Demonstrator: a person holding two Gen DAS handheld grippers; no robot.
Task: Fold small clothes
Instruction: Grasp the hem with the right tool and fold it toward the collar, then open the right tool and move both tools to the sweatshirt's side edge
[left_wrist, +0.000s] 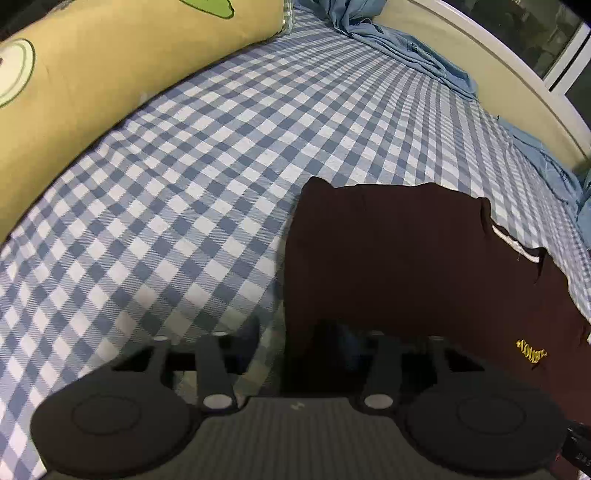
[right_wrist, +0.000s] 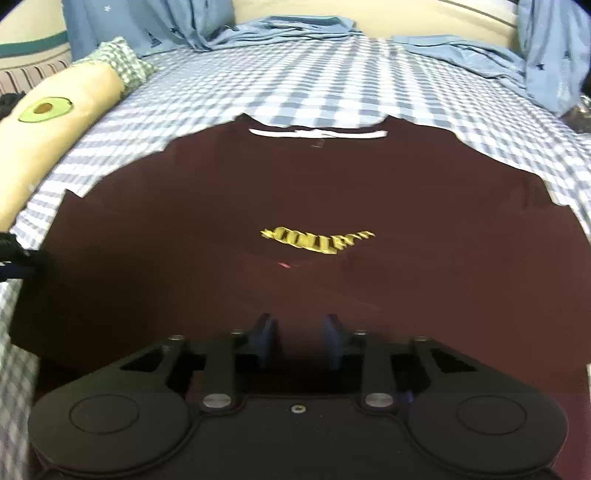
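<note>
A dark maroon T-shirt (right_wrist: 295, 192) lies spread flat on the checked bed sheet, with yellow lettering (right_wrist: 317, 242) on the chest and a white-lined collar (right_wrist: 317, 133) at the far side. My right gripper (right_wrist: 299, 332) hovers over the shirt's near part. Its blue pads (right_wrist: 266, 339) stand apart with only flat fabric below them. In the left wrist view the shirt (left_wrist: 406, 258) fills the right half. My left gripper (left_wrist: 301, 332) is open and straddles the shirt's left edge, one finger over the sheet and the other over the dark cloth.
The blue and white checked sheet (left_wrist: 166, 184) covers the bed. A long yellow pillow with an avocado print (right_wrist: 55, 122) lies along the left side. Crumpled blue fabric (right_wrist: 295, 29) is bunched at the far edge and far right. A pale rail (left_wrist: 517, 74) borders the bed.
</note>
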